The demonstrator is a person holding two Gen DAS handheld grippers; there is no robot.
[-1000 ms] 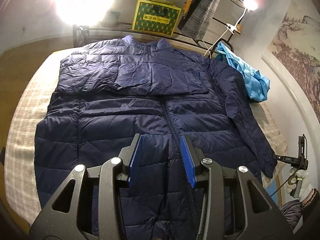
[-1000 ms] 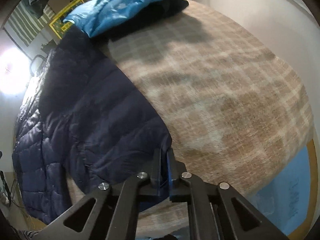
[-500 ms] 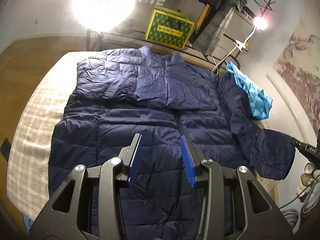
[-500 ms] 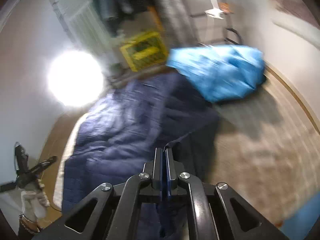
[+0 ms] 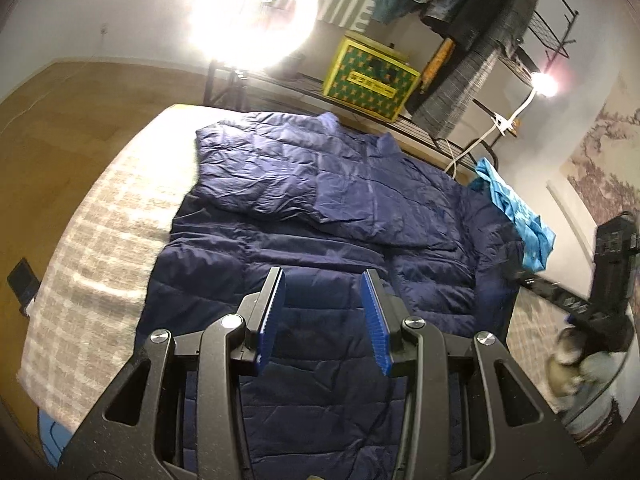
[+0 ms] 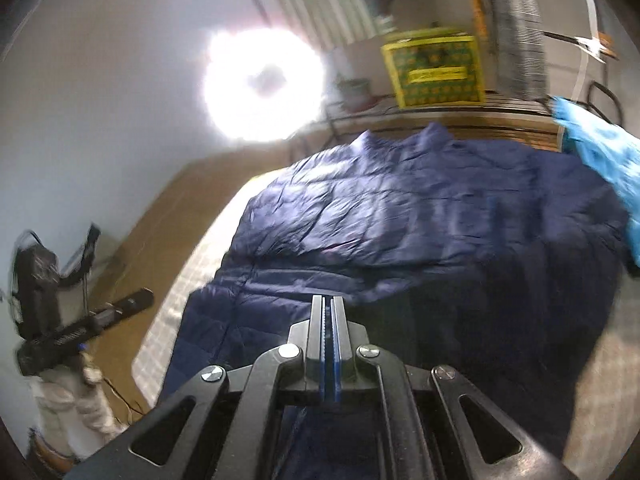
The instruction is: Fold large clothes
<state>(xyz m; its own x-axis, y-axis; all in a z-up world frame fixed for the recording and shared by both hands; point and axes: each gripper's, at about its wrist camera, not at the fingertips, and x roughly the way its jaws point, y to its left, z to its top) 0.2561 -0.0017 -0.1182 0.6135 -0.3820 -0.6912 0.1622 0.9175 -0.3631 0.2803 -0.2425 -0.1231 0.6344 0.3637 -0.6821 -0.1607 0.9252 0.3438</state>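
jacket [image 5: 320,208] across checked bedspread [image 5: 100,248]

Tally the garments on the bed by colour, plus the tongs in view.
Navy puffer jacket: 1
Light blue garment: 1
Tongs: 2, left tongs open, right tongs shut on the jacket's sleeve
Total: 4

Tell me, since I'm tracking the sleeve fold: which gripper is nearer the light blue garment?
Right. The right gripper, shut on the jacket sleeve, is at the table side where the blue garment lies. The left gripper, open, hovers over the jacket's hem.
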